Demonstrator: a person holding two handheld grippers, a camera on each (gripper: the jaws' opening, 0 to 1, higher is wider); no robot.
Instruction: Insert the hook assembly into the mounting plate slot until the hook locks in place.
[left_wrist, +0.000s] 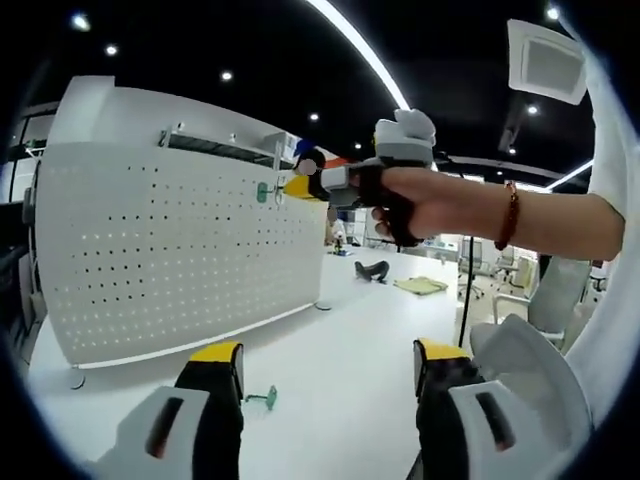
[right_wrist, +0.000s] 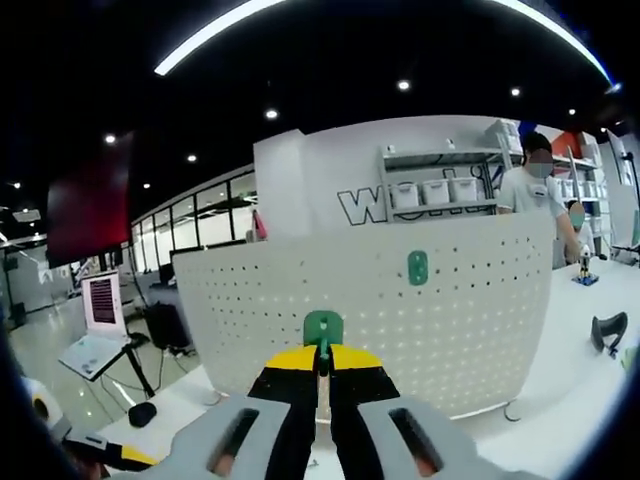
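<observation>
- The pegboard (left_wrist: 180, 250) stands upright on the table (left_wrist: 350, 340), so I approach its holes head-on.
- A green plate (right_wrist: 418, 267) is already fixed high on the pegboard; I take it as my slot.
- My right tongs (right_wrist: 322, 362) are pinched narrow on a green hook (right_wrist: 322, 328), its tab raised and aimed toward the plate, still apart from it.
- My left tongs (left_wrist: 325, 365) hang wide and hold nothing, low over the table.
- A spare green hook (left_wrist: 262, 398) lies beside them.
</observation>
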